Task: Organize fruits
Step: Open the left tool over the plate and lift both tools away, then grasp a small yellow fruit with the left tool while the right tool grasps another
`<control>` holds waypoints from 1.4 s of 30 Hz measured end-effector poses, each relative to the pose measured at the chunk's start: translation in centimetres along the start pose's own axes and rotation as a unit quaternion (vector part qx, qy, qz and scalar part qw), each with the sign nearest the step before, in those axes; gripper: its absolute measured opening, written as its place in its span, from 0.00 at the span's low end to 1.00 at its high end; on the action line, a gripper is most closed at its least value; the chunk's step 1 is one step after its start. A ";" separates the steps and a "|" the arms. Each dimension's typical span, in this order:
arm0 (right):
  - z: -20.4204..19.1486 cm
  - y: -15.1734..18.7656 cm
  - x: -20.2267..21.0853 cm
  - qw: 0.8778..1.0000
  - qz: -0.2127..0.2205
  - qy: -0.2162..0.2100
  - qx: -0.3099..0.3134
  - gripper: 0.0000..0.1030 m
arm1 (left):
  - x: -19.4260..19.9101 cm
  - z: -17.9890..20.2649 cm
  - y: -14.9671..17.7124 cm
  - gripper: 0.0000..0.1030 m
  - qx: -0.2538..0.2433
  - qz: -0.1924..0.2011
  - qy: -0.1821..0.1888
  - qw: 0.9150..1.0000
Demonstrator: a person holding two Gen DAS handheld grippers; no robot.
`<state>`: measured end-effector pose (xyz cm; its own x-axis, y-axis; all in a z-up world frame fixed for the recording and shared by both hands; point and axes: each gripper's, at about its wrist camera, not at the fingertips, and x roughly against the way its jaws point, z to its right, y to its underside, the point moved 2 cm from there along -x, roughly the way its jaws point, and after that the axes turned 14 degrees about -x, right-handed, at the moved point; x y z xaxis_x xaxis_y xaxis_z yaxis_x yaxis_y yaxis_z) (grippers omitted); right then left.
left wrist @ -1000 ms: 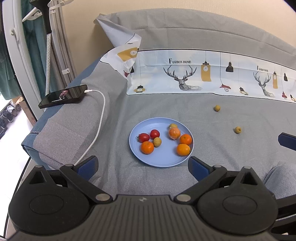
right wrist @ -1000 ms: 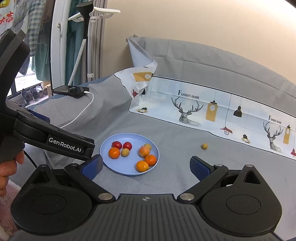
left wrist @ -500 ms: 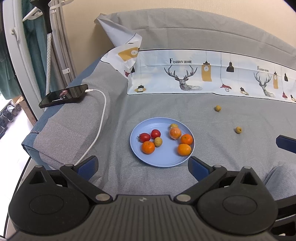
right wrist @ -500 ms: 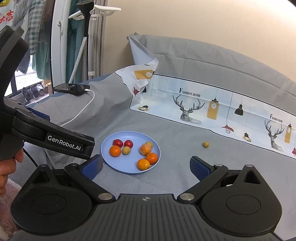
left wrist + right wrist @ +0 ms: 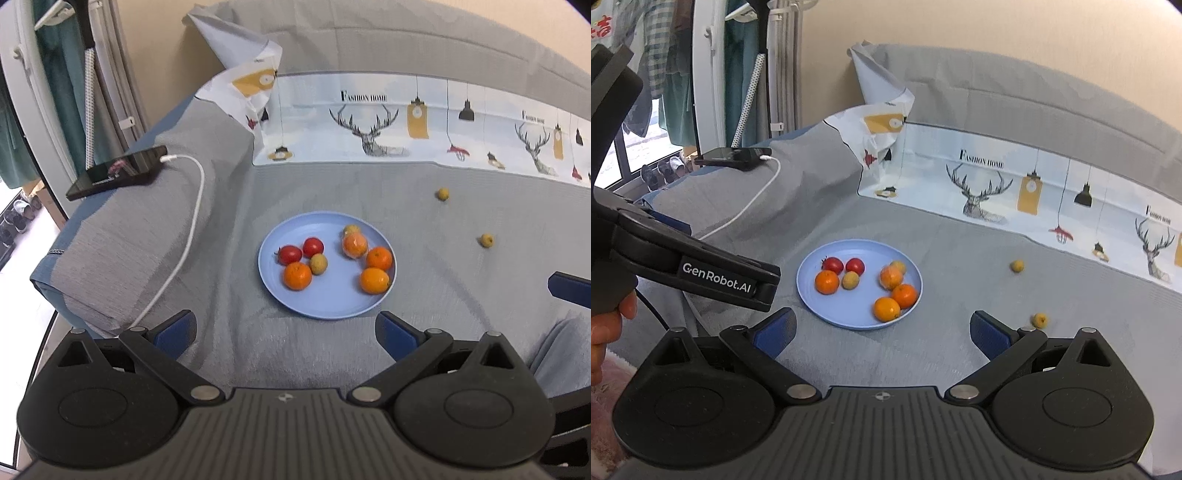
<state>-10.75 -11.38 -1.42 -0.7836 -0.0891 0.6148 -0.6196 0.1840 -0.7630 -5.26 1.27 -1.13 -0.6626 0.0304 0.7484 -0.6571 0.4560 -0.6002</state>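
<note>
The blue plate rests on the grey bed, nearer the bed's left edge than its right. On the plate lie three oranges, one wrapped orange, two red fruits and two small yellow-green fruits. Two loose yellow-green fruits lie on the bed cover right of the plate, well apart from it and from each other. A phone on a white cable sits at the bed's left edge. The left gripper has its fingers spread wide and empty. The right gripper likewise has wide, empty fingers, just beside the nearer loose fruit.
</note>
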 end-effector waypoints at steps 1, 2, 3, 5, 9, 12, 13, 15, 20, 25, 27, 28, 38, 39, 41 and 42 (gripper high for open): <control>0.1 0.1 -0.2 1.000 -0.003 0.000 -0.004 0.97 | -0.3 0.0 0.0 1.00 -0.002 -0.004 0.001 1.000; 0.3 0.1 -0.5 1.000 -0.006 0.000 -0.007 0.97 | -0.6 0.1 0.0 1.00 -0.004 -0.007 0.001 1.000; 0.4 0.1 -0.7 1.000 -0.009 0.000 -0.011 0.97 | -0.8 0.1 -0.1 1.00 -0.006 -0.010 0.001 1.000; 0.5 0.0 -1.0 1.000 -0.011 0.000 -0.016 0.97 | -1.2 0.1 -0.2 1.00 -0.009 -0.014 0.000 1.000; 1.3 0.0 -1.9 0.999 -0.016 0.002 -0.031 0.97 | -2.3 0.5 -0.7 1.00 -0.023 -0.025 -0.001 0.999; 2.3 -0.2 -2.8 0.999 -0.020 0.009 -0.048 0.97 | -3.1 1.0 -1.3 1.00 -0.035 -0.031 -0.002 0.999; 2.7 -0.3 -3.1 0.998 -0.021 0.011 -0.054 0.97 | -3.4 1.2 -1.5 1.00 -0.039 -0.034 -0.001 0.999; 3.5 -0.4 -3.7 0.997 -0.023 0.016 -0.068 0.97 | -4.0 1.6 -2.1 1.00 -0.047 -0.039 0.000 0.998; 6.4 -0.5 -5.4 0.994 -0.023 0.037 -0.101 0.97 | -6.0 3.1 -3.7 1.00 -0.060 -0.056 0.011 0.997; 11.1 -0.9 -8.5 0.987 -0.010 0.088 -0.132 0.97 | -8.1 5.1 -6.4 1.00 -0.067 -0.064 0.034 0.995; 13.7 -1.1 -10.6 0.982 -0.006 0.119 -0.145 0.97 | -9.1 6.1 -7.8 1.00 -0.076 -0.062 0.038 0.994; 15.0 -1.1 -11.6 0.980 -0.006 0.128 -0.150 0.97 | -9.6 6.6 -8.4 1.00 -0.081 -0.061 0.039 0.994; 24.8 -0.3 -23.7 0.971 -0.031 0.186 -0.149 0.76 | -17.4 11.3 -15.0 1.00 -0.087 -0.076 0.057 0.992; 25.3 -0.2 -24.3 0.971 -0.033 0.184 -0.147 0.65 | -18.4 11.6 -15.6 1.00 -0.085 -0.080 0.058 0.991; 25.9 0.1 -24.7 0.974 -0.027 0.171 -0.149 0.44 | -20.5 12.4 -17.0 1.00 -0.078 -0.090 0.066 0.991; 26.0 -0.1 -24.7 0.975 -0.021 0.170 -0.143 0.31 | -21.4 12.7 -17.6 1.00 -0.073 -0.092 0.069 0.991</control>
<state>7.46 -34.67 -21.71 -0.6674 0.2184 0.7120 -0.5744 0.4576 -0.6787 15.90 -18.77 -10.11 -0.4746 0.0515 0.8787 -0.6961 0.5889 -0.4105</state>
